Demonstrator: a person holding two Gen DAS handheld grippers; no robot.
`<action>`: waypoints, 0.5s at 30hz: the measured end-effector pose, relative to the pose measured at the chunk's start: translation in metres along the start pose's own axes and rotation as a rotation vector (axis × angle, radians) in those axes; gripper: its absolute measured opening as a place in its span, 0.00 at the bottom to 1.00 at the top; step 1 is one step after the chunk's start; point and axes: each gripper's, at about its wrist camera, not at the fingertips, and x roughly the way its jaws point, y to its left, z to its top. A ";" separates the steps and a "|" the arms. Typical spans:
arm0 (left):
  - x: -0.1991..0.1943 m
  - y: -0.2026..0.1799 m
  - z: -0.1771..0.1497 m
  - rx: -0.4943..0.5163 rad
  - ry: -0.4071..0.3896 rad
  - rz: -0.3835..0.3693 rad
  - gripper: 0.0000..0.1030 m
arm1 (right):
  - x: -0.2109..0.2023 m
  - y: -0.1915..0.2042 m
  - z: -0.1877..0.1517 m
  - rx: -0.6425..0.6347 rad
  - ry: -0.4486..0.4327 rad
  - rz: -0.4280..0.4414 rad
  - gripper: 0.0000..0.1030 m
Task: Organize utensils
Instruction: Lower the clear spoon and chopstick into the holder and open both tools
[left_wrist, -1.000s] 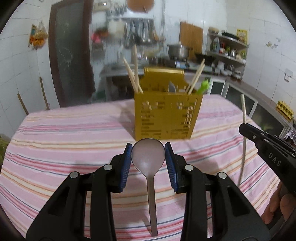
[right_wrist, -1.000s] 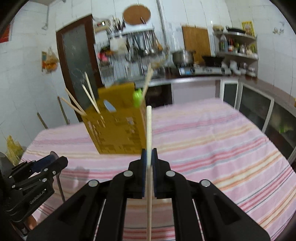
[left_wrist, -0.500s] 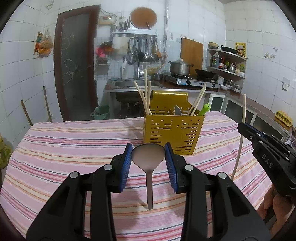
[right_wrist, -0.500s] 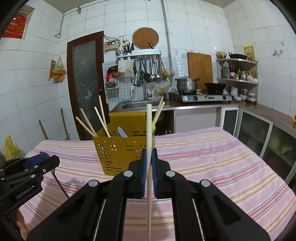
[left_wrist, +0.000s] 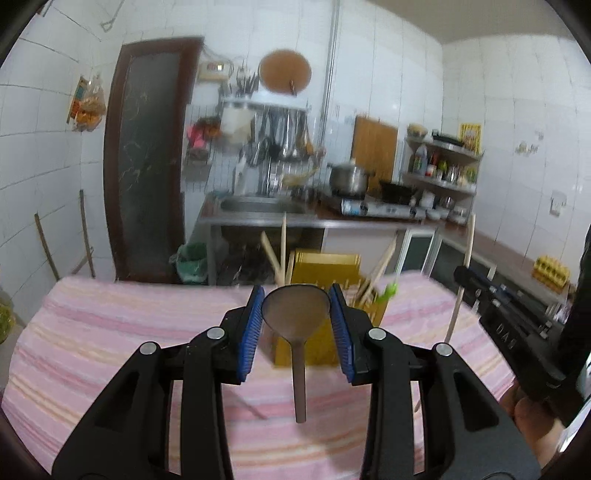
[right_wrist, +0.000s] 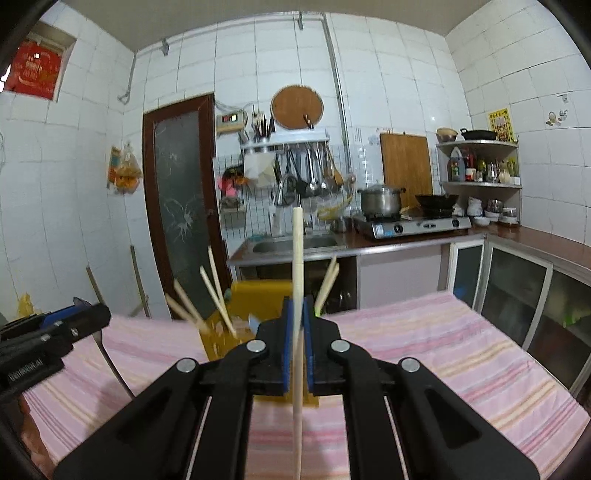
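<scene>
Fingers of the left gripper (left_wrist: 296, 320) are clamping a spoon (left_wrist: 296, 314) by its bowl, handle hanging down toward the desk (left_wrist: 110, 332). Fingers of the right gripper (right_wrist: 297, 343) are pinching a chopstick (right_wrist: 297, 258) held upright. Straight ahead of both, and seemingly lower, a yellow utensil holder (left_wrist: 325, 264) is standing on the desk with chopsticks already leaning in it, so each long axis is already pointing downward for insertion; which hand is nearer I cannot tell.
</scene>
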 end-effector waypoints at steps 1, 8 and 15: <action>-0.001 -0.001 0.012 0.001 -0.030 0.000 0.34 | 0.002 -0.001 0.011 0.007 -0.021 0.003 0.06; 0.011 -0.014 0.072 0.033 -0.162 -0.003 0.34 | 0.024 -0.002 0.064 0.030 -0.135 0.018 0.06; 0.064 -0.026 0.086 0.075 -0.202 0.014 0.34 | 0.067 -0.005 0.078 0.060 -0.178 0.032 0.06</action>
